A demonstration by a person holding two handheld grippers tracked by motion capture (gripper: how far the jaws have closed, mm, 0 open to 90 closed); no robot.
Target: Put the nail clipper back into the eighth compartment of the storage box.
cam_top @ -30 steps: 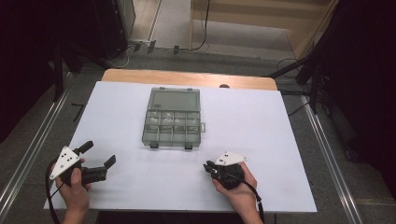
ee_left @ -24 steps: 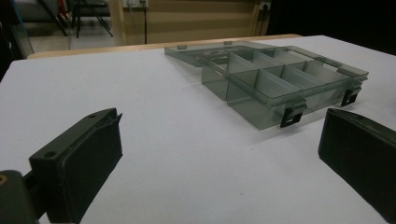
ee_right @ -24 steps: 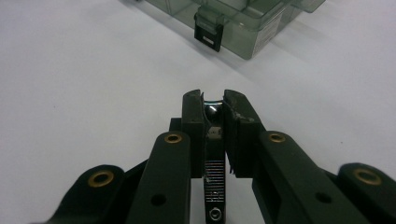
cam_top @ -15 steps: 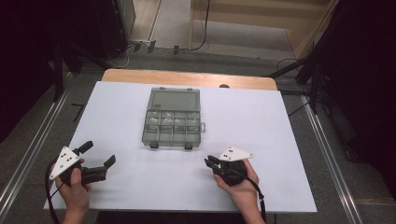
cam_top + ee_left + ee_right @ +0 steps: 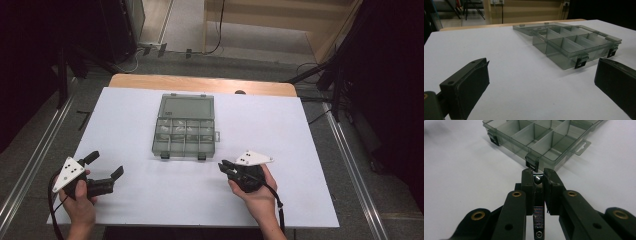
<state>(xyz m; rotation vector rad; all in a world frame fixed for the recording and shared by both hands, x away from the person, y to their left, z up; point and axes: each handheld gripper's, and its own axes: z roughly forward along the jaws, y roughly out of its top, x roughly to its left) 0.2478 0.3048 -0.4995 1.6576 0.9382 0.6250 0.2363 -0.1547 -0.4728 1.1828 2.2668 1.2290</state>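
A smoky clear compartment box (image 5: 185, 135) lies open mid-table, its lid (image 5: 189, 106) flat behind it and two black latches on its near edge. My right gripper (image 5: 225, 166) hovers just right of the box's near right corner. Its jaws are shut on a small shiny metal piece (image 5: 537, 180), and a latch (image 5: 532, 163) lies right ahead of the gripper (image 5: 539, 173). Near the table's front left, my left gripper (image 5: 105, 164) is open and holds nothing. From the left gripper (image 5: 541, 75) the box (image 5: 574, 45) appears ahead to the right.
The white table sheet (image 5: 300, 130) has a wooden edge (image 5: 200, 82) at the back. Metal rails (image 5: 350, 165) run along both sides. Cables trail from both grippers toward the front edge.
My right hand has risen a little and edged toward the box, jaws kept closed. The left hand has stayed put.
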